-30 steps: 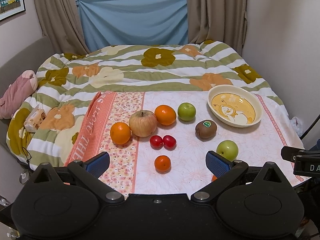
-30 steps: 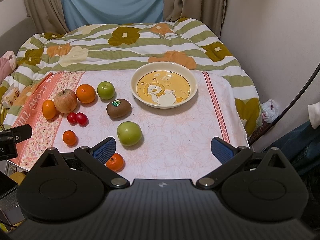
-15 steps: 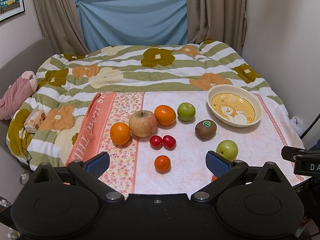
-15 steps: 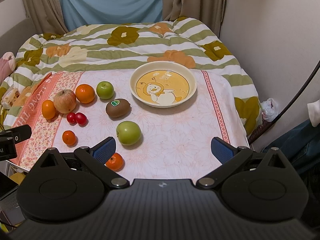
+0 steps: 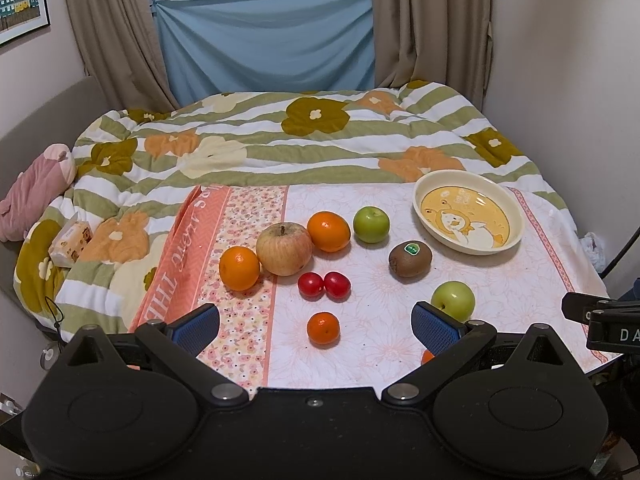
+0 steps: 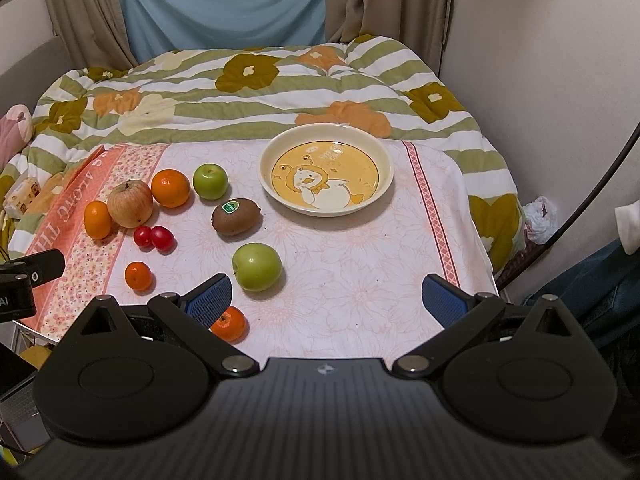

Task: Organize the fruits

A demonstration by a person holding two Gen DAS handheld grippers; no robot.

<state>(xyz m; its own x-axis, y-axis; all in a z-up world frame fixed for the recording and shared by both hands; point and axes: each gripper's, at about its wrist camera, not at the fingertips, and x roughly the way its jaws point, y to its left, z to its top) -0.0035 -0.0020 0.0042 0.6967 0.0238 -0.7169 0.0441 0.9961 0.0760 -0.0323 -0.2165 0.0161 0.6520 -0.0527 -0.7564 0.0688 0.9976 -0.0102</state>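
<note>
My left gripper (image 5: pixel 316 326) hangs over the near edge of the cloth (image 5: pixel 380 208), jaws spread wide, holding nothing. My right gripper (image 6: pixel 326 296) likewise, jaws apart and empty. Fruit lies loose on the cloth: apple (image 5: pixel 284 248) between two oranges (image 5: pixel 329 231), two tomatoes (image 5: pixel 324 285) touching, kiwi (image 6: pixel 236 216) near the bowl (image 6: pixel 326 170). Bowl holds no fruit

Legible txt: my other gripper's body (image 5: pixel 612 330) shows "DA", rest cut off. Tablecloth (image 5: pixel 182 256) orange border reads "ALONG THE", partly. Kiwi (image 5: pixel 410 259) sticker unreadable.
</note>
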